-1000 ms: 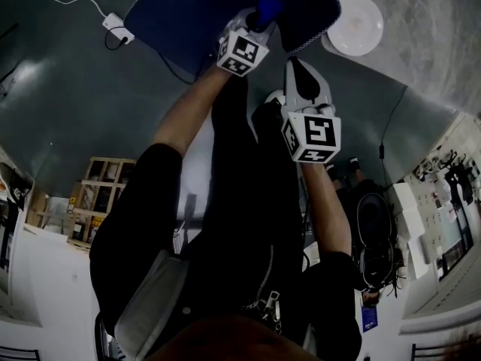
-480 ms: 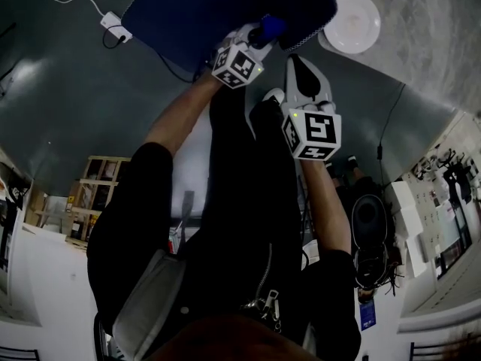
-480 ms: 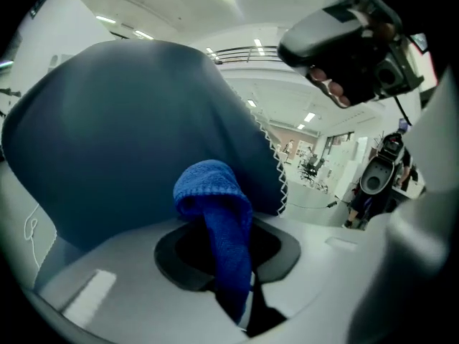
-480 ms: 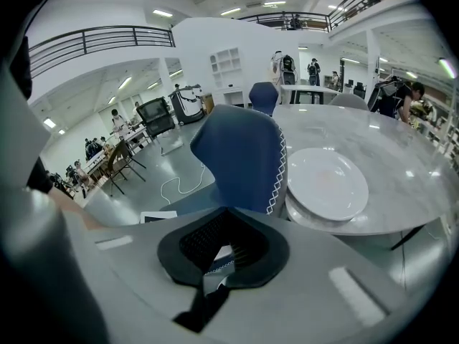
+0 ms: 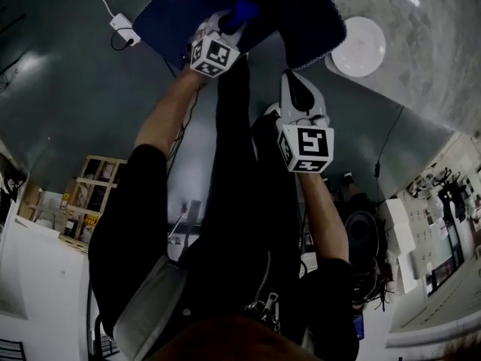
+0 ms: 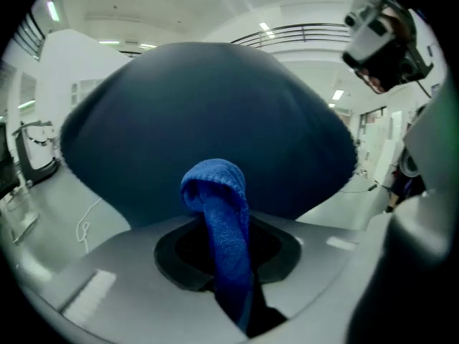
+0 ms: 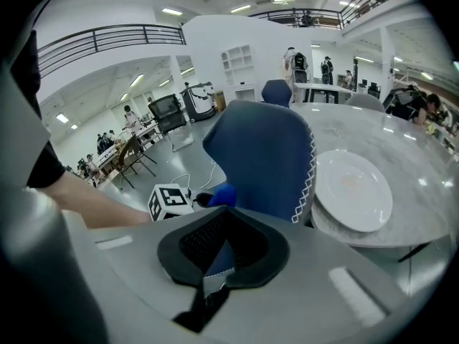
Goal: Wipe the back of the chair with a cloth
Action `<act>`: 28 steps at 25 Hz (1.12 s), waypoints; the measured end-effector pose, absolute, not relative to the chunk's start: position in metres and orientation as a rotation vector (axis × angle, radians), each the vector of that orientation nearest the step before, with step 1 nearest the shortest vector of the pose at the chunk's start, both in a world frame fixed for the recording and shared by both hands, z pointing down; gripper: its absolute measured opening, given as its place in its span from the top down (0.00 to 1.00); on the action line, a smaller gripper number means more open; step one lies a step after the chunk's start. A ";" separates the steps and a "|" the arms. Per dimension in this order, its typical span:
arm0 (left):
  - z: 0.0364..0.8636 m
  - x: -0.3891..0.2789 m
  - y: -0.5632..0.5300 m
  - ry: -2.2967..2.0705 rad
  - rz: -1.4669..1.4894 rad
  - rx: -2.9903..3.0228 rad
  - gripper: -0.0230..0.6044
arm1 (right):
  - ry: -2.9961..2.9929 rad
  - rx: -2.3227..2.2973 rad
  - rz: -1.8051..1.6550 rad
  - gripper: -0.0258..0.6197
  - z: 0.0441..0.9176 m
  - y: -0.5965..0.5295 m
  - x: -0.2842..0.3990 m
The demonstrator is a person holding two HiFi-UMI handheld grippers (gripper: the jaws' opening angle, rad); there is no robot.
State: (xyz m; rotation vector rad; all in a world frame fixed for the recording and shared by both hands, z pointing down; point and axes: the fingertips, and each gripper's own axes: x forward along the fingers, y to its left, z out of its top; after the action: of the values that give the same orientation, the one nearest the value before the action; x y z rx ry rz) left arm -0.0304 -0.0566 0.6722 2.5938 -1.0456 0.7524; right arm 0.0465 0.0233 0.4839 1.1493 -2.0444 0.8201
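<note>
The chair's dark blue back [image 5: 188, 10] stands at the top of the head view and fills the left gripper view [image 6: 208, 113]. My left gripper [image 5: 225, 32] is shut on a blue cloth [image 5: 242, 10]. The cloth [image 6: 219, 213] sticks up out of the jaws, its folded tip against the chair back. My right gripper [image 5: 299, 89] hangs lower and to the right, off the chair, jaws together with nothing in them. From the right gripper view [image 7: 219, 253] I see the chair back [image 7: 262, 156], the cloth [image 7: 224, 194] and the left gripper's marker cube [image 7: 168, 201].
A white plate [image 5: 359, 45] lies on a round marble table [image 5: 428, 21] right of the chair, close to its stitched edge [image 7: 310, 170]. A white power strip with cable [image 5: 124, 27] lies on the grey floor at left. A wooden crate [image 5: 94, 194] stands lower left.
My left gripper has slid to the left across the chair back with the cloth. The right gripper has stayed roughly where it was.
</note>
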 end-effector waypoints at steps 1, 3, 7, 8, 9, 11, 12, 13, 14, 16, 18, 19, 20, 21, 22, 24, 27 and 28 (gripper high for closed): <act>0.678 -0.049 -0.071 -1.126 0.743 2.540 0.83 | -2.052 1.139 0.805 0.96 0.487 0.020 0.043; 0.689 -0.084 -0.096 -1.263 0.714 2.447 0.83 | -2.062 1.135 0.782 0.96 0.492 0.012 0.035; 0.695 -0.132 -0.136 -1.421 0.687 2.334 0.83 | -2.097 1.093 0.761 0.96 0.494 0.000 0.015; 0.697 -0.139 -0.144 -1.445 0.681 2.311 0.83 | -2.105 1.083 0.760 0.96 0.494 -0.001 0.011; 0.700 -0.145 -0.152 -1.469 0.667 2.282 0.83 | -2.110 1.077 0.759 0.96 0.494 -0.003 0.009; 0.710 -0.157 -0.169 -1.514 0.608 2.200 0.83 | -2.112 1.071 0.763 0.96 0.495 -0.005 0.007; 0.716 -0.162 -0.177 -1.532 0.577 2.158 0.83 | -2.111 1.070 0.769 0.96 0.497 -0.006 0.007; 0.722 -0.167 -0.185 -1.546 0.554 2.127 0.83 | -2.111 1.070 0.777 0.96 0.498 -0.007 0.007; 0.728 -0.169 -0.191 -1.553 0.540 2.107 0.83 | -2.110 1.072 0.784 0.96 0.500 -0.008 0.007; 0.736 -0.170 -0.199 -1.554 0.529 2.093 0.83 | -2.106 1.072 0.800 0.96 0.505 -0.008 0.007; 0.741 -0.169 -0.202 -1.556 0.533 2.090 0.83 | -2.098 1.047 0.812 0.96 0.509 -0.004 0.005; 0.745 -0.168 -0.202 -1.555 0.537 2.086 0.83 | -2.095 1.031 0.811 0.96 0.510 -0.002 0.006; 0.748 -0.165 -0.203 -1.551 0.541 2.082 0.83 | -2.093 1.020 0.809 0.96 0.511 -0.001 0.007; 0.751 -0.161 -0.205 -1.540 0.547 2.078 0.83 | -2.091 1.016 0.810 0.96 0.511 -0.002 0.007; 0.753 -0.157 -0.206 -1.523 0.552 2.074 0.83 | -2.091 1.014 0.812 0.96 0.512 -0.002 0.007; 0.758 -0.151 -0.202 -1.491 0.558 2.072 0.83 | -2.090 1.016 0.819 0.96 0.513 0.000 0.005; 0.757 -0.146 -0.195 -1.479 0.544 2.058 0.83 | -2.082 1.036 0.843 0.96 0.516 0.003 0.006; 0.758 -0.144 -0.193 -1.477 0.541 2.053 0.83 | -2.081 1.038 0.848 0.96 0.516 0.003 0.006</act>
State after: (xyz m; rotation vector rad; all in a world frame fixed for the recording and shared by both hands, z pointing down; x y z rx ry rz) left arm -0.1436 -0.1931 0.7575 2.0527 -1.4774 0.5407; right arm 0.0063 0.0034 0.5165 1.0382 -2.0806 0.8478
